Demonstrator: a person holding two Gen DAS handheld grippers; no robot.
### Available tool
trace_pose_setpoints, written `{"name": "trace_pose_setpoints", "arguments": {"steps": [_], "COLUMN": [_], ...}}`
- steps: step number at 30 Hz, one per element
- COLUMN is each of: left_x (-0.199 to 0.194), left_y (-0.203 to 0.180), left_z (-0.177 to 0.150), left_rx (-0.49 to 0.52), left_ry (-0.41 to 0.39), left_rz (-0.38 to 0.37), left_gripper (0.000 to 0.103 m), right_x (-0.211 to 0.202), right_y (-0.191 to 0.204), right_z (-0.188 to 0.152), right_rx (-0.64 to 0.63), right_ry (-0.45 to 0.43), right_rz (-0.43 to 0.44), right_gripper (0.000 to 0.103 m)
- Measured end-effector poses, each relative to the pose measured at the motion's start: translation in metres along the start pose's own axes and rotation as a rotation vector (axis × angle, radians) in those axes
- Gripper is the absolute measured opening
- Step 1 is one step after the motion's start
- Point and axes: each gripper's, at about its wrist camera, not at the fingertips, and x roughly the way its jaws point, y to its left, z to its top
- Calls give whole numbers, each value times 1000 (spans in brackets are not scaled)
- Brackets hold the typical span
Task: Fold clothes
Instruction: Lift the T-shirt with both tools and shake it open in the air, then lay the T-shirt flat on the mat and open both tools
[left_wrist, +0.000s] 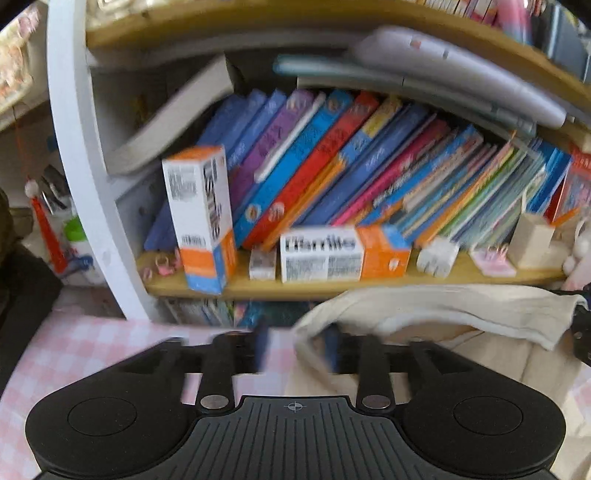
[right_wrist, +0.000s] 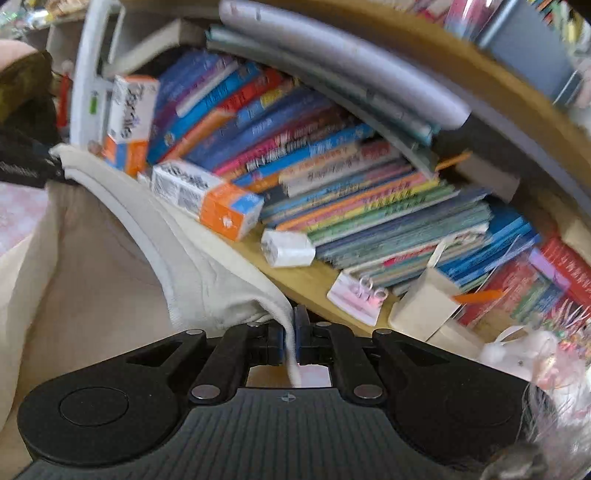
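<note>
Right gripper (right_wrist: 290, 341) jaws pinch the cream garment (right_wrist: 110, 280) hem to anchor the fold; left gripper (left_wrist: 295, 347) jaws wide, empty, garment edge beside them.

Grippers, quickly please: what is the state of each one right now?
Left gripper: open, its pads not pressing on anything, beside the edge of the cream garment.
Right gripper: closed on an edge of that garment.

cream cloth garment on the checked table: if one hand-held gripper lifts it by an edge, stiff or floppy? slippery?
Probably floppy: the cream cloth garment sags in soft folds from where the right hand-held gripper pinches its edge. Likely light for its size, since a thin hem holds in nearly shut jaws. Probably not slippery: the weave looks matte. The open left hand-held gripper grips nothing, so that side would droop.
</note>
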Motion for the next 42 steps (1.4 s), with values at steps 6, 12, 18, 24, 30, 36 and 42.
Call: {"name": "trace_pose_setpoints", "arguments": {"steps": [6,12,18,24,30,36,42], "left_x": [-25,-87,-141,-169,-185,-191,-182], "left_y": [10,7,-23,-58,-70,-79,-80], "left_z": [-40,-101,-163,-193,-197,-204,-208], "left_rx": [36,52,109,157,173,224,276], "left_ry": [22,30,84,97,76,79,125], "left_rz": [3,1,1,20,35,13,6], "left_gripper": [77,82,82,82,82,82,82], "right_x": [-4,-57,-115,-156,-179,-177,-151], "right_y": [-6,-12,7,38,88,118,137], "right_z": [-30,-78,-132,-160,-159,-144,-136], "right_rx": [87,234,300,303,42,-161,-268], "right_ry": [49,74,107,106,58,-14,23], "right_rz": [45,109,150,218,281,273,308], "right_gripper": [48,55,57,57,57,56,53]}}
